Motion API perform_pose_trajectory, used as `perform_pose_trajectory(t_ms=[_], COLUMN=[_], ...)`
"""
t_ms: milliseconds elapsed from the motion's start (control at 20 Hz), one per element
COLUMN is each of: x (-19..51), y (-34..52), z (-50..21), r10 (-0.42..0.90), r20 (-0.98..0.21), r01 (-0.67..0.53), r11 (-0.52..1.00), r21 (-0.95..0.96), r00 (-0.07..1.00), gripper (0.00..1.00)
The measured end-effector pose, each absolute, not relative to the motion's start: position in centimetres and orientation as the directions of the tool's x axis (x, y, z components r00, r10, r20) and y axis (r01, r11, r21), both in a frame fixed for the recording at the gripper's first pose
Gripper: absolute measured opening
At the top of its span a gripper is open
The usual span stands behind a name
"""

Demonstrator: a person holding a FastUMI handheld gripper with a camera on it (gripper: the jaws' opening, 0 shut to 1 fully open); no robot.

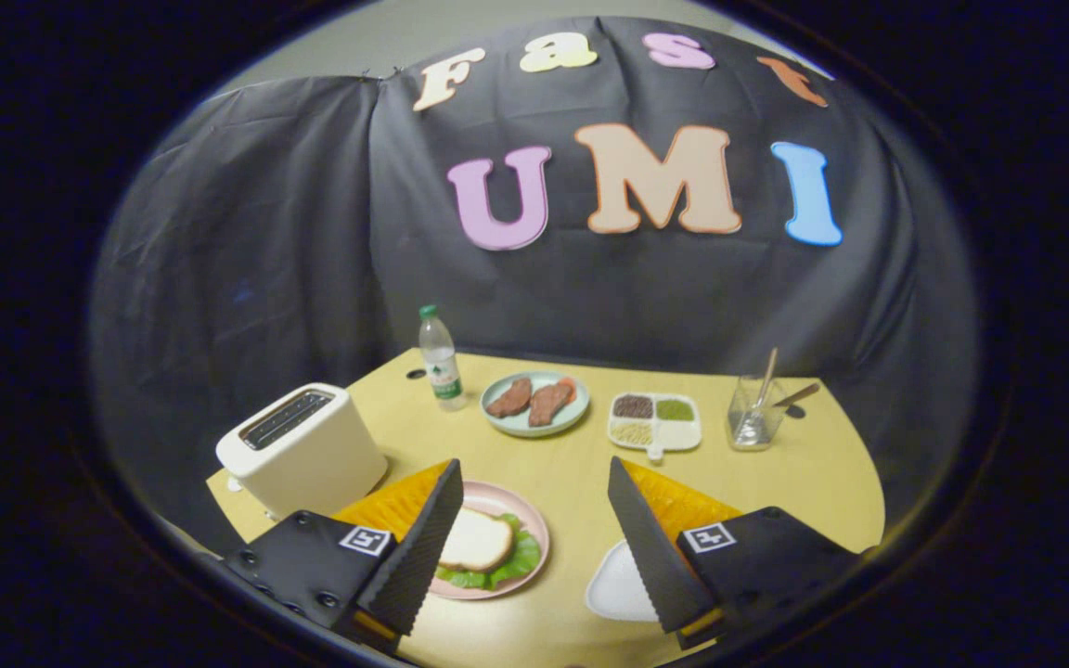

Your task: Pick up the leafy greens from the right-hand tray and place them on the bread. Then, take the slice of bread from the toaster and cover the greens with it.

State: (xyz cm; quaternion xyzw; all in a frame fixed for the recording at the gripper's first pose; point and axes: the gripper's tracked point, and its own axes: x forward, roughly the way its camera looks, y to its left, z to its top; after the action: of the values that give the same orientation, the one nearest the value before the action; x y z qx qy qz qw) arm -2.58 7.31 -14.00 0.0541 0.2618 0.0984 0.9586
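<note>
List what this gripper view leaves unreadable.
- Pink plate: its left edge is hidden by the open gripper's left finger.
- White tray: mostly covered by the right finger.
- Toaster: slot interior too dark to tell.
- Divided dish: contents too small to identify.

Mounted on the tongs (534, 547), looking forward and down along the two spread fingers from above the near edge of the surface (776, 473). Faces the far booth wall (312, 232), taking in the whole surface: toaster (302, 450) at left, pink plate (534, 529) just past the left finger, white tray (618, 584) by the right finger. Held fairly high and back, so far items like the bottle (440, 357) and glass (754, 413) look small.
</note>
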Motion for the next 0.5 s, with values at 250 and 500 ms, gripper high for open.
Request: perform_pose_trajectory(t_ms=[250, 500], x=[-1.3, -1.9], y=[2.5, -1.3], z=[-8.6, -3.3], r10=[0.095, -0.029], r20=[-0.330, -0.161], r01=[-0.076, 0.025], r11=[0.995, 0.999], r21=[0.069, -0.031], r00=[0.939, 0.987], gripper=[0.97, 0.97])
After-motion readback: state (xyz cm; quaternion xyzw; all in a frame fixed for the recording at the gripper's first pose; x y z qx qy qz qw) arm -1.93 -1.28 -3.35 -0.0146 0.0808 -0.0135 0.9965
